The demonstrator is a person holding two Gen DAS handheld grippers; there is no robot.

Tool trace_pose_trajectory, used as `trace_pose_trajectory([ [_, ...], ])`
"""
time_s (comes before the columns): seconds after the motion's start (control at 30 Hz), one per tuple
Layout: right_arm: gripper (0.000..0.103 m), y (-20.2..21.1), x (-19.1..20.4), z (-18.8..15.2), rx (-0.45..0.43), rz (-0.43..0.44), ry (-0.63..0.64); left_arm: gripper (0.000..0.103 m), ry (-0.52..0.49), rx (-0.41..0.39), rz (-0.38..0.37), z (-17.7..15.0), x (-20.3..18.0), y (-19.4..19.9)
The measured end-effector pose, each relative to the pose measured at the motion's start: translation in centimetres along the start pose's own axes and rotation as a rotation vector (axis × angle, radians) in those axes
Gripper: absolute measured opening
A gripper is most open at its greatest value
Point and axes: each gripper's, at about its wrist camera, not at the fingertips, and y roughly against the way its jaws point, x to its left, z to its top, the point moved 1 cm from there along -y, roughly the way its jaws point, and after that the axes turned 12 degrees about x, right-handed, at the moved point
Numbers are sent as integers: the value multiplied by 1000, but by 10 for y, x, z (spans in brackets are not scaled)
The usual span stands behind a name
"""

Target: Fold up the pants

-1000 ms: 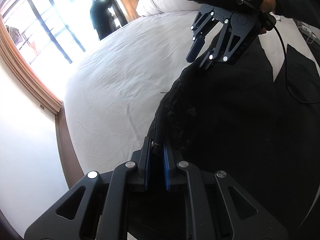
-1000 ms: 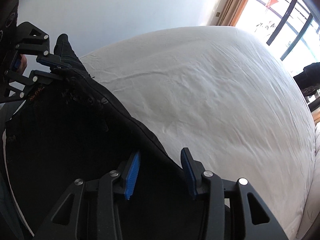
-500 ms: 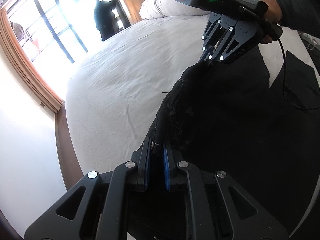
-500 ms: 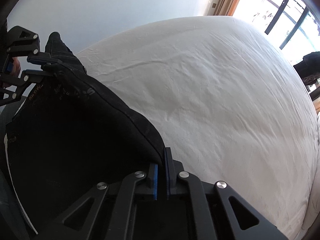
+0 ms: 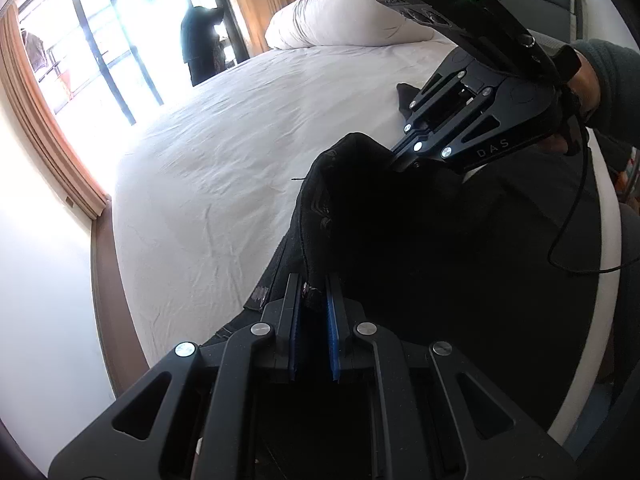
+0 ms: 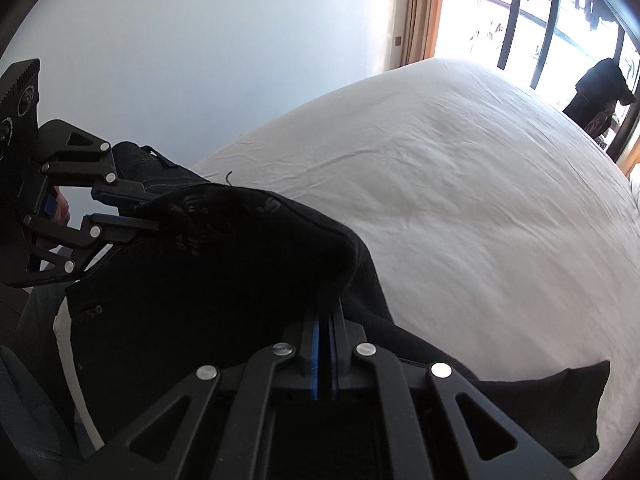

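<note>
Black pants (image 5: 432, 240) lie at the near edge of a white bed (image 5: 224, 168). My left gripper (image 5: 314, 300) is shut on the pants' edge, fabric pinched between its blue pads. My right gripper (image 6: 325, 312) is shut on another part of the same edge and holds it raised above the bed. In the left wrist view the right gripper (image 5: 394, 160) sits just ahead, its fingertips buried in the fabric. In the right wrist view the left gripper (image 6: 136, 212) is at the left, clamped on the pants (image 6: 224, 272). The cloth hangs in a raised fold between the two grippers.
A white pillow or duvet (image 5: 344, 12) lies at the head of the bed. A large window with tan curtains (image 5: 48, 120) is beyond the bed. A dark garment (image 6: 600, 96) hangs by the window. A white wall (image 6: 200, 48) stands past the foot of the bed.
My right gripper has closed on the pants' edge and lifted it. Both grippers have come closer together, raising a fold of cloth. The left gripper stays shut on the pants.
</note>
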Motion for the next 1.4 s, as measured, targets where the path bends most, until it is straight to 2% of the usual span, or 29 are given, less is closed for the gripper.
trace_pose_trajectory([
  [0.2,5,18,24,-39,-48,37,-75,10,-22,7,-42,-22,-41,17],
  [0.33,5,30,35,-62,-62,41,-104,10,-80,21,-25,-44,-70,24],
  [0.47,5,43,49,-85,-54,0,-76,10,-137,31,-38,-69,-90,33],
  [0.67,5,54,73,-119,14,-68,19,10,-228,66,-64,-103,-115,42],
  [0.8,5,41,102,-142,82,-129,101,10,-303,91,-57,-121,-132,42],
  [0.97,5,26,121,-168,95,-130,83,10,-363,122,-71,-136,-140,40],
  [1.27,5,-2,143,-184,139,-167,115,10,-409,166,-97,-154,-141,42],
  [1.3,5,-3,143,-184,139,-163,112,10,-412,171,-101,-144,-139,38],
  [1.4,5,-8,143,-187,144,-156,108,10,-420,179,-107,-141,-143,36],
])
